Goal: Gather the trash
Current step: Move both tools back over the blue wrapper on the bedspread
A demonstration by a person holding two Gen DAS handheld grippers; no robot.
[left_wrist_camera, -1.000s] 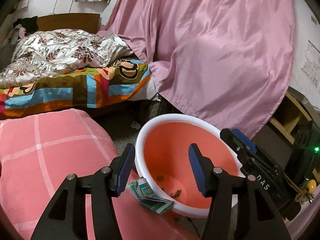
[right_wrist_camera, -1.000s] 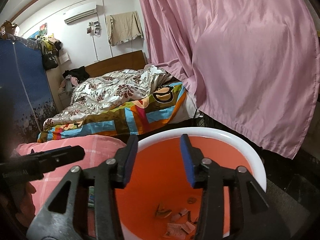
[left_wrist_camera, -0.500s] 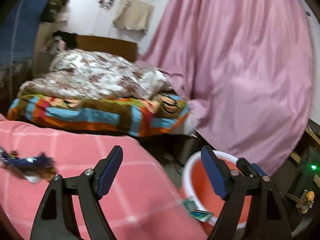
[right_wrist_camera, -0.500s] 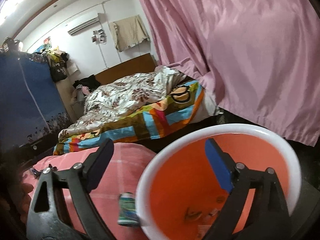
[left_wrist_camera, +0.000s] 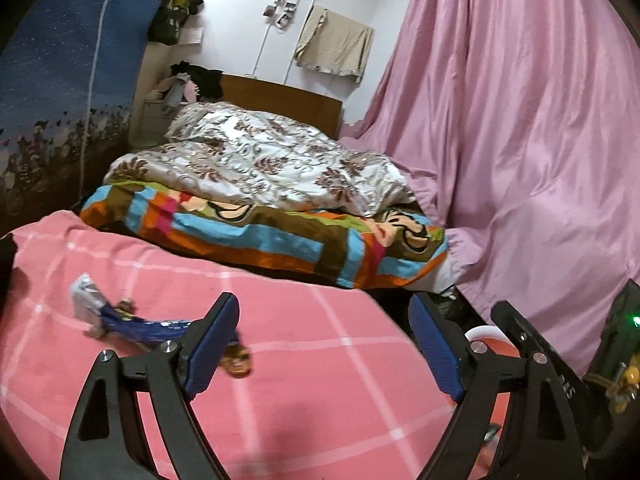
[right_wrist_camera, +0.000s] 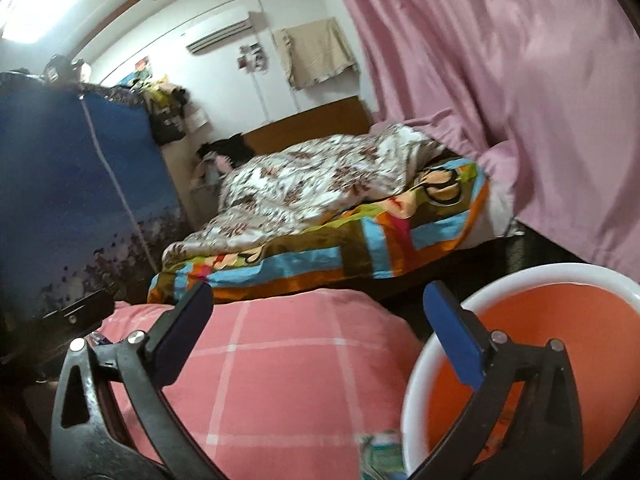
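A blue and white snack wrapper [left_wrist_camera: 120,316] lies on the pink checked blanket [left_wrist_camera: 320,380], with a small brown scrap [left_wrist_camera: 238,362] beside it. My left gripper [left_wrist_camera: 324,344] is open and empty above the blanket, just right of the wrapper. The orange bucket with a white rim [right_wrist_camera: 560,360] stands beside the pink blanket; a slice of it shows in the left wrist view [left_wrist_camera: 486,336]. My right gripper [right_wrist_camera: 316,320] is open and empty, its right finger over the bucket rim. A green and white wrapper [right_wrist_camera: 382,454] lies on the blanket against the bucket.
A bed with a colourful striped sheet [left_wrist_camera: 280,240] and a floral quilt [left_wrist_camera: 260,164] lies behind. A pink curtain [left_wrist_camera: 520,140] hangs at the right. A blue wardrobe cover [right_wrist_camera: 60,200] stands at the left. Dark shelves with a green light [left_wrist_camera: 634,322] are at the far right.
Both grippers have swung left, away from the bucket and over the pink blanket. Both have opened wider. The blue wrapper has come into the left wrist view.
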